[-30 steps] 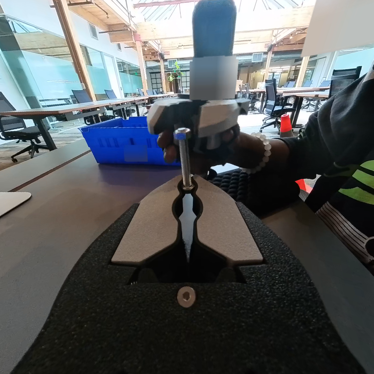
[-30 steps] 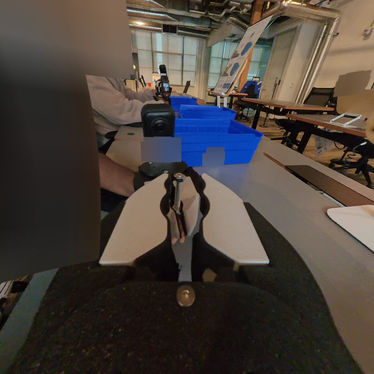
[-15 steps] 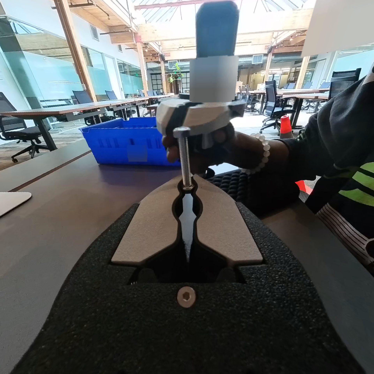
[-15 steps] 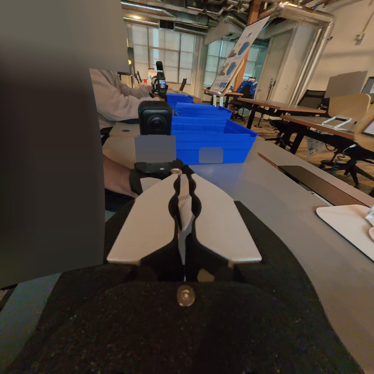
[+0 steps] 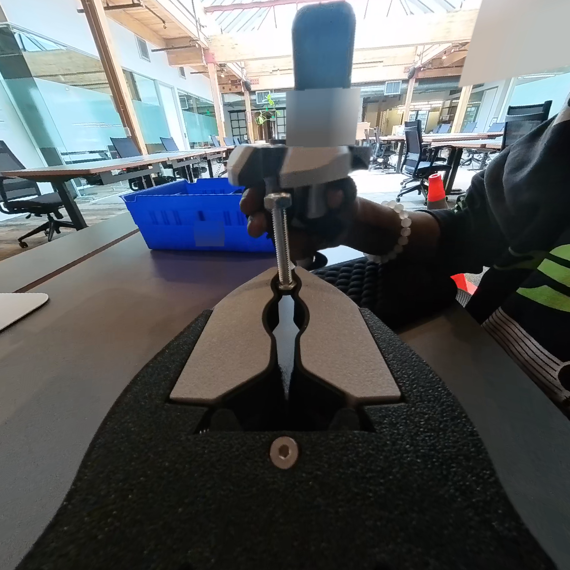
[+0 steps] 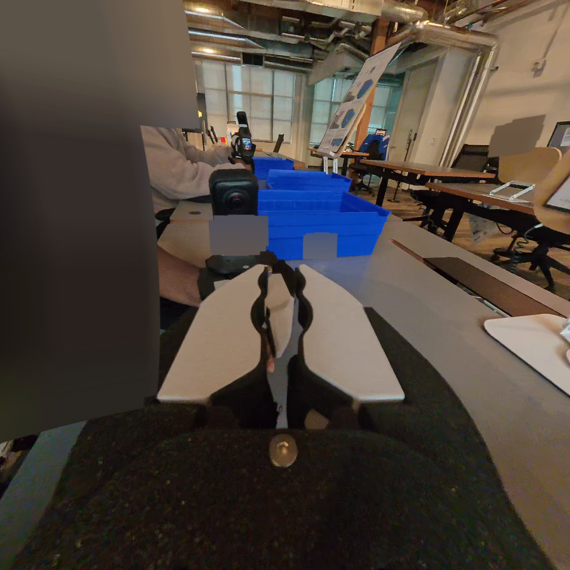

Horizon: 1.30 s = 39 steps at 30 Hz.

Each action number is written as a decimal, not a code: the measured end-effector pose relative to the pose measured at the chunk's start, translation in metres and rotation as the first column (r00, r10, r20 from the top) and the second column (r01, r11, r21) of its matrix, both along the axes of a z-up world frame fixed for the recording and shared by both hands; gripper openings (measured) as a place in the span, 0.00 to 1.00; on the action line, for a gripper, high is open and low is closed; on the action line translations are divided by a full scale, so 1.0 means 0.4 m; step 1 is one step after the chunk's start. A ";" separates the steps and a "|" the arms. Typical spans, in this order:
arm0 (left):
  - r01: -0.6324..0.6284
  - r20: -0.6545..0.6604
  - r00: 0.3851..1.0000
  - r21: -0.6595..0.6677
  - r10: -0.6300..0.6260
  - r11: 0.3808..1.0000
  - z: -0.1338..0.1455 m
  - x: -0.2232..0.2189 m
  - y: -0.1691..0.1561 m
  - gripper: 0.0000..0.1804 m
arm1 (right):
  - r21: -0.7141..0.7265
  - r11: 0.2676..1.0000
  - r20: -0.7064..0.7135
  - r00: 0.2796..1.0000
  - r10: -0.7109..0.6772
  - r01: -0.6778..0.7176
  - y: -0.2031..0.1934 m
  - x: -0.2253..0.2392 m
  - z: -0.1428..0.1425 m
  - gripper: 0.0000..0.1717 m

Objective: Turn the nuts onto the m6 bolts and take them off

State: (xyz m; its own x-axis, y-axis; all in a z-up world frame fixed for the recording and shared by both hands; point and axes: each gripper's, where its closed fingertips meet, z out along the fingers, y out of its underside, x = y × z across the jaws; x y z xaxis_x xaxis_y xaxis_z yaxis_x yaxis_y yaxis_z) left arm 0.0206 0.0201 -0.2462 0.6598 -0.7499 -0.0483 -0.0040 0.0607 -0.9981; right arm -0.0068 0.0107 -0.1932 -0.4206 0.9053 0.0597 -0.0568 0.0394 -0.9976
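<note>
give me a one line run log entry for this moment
left claw: shut on bolt, upright | nut: at bolt top | right claw: open just above nut | blue bin: behind

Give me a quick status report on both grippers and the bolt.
Left gripper shut on the bolt, which stands upright. Right gripper open above the bolt's top end, not gripping. Nut sits at that end. Nothing in the way.

bright daylight pours from skylights and windows beyond the claw, washing out the ceiling. the blue bin (image 5: 197, 222) casts a soft bluish shadow toward the claw. wide-angle bending at edges; the far gripper (image 5: 296, 166) blurs slightly.
</note>
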 end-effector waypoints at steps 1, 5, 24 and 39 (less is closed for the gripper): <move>0.000 0.001 1.000 0.000 0.000 1.000 0.000 0.000 0.000 0.02 | 0.015 1.000 0.011 1.000 0.005 -0.006 -0.010 -0.004 -0.005 0.13; -0.001 -0.003 1.000 0.001 0.001 1.000 0.000 0.000 0.000 0.02 | 0.045 0.999 0.025 1.000 -0.009 0.008 -0.012 -0.010 -0.015 0.11; -0.002 -0.003 1.000 0.002 0.002 1.000 0.000 0.000 0.000 0.02 | 0.042 0.999 0.030 1.000 -0.001 0.000 -0.020 -0.012 -0.013 0.20; -0.007 0.004 1.000 0.001 0.007 1.000 0.001 -0.002 0.002 0.02 | 0.040 0.999 0.007 1.000 -0.009 0.009 0.004 0.004 -0.007 0.04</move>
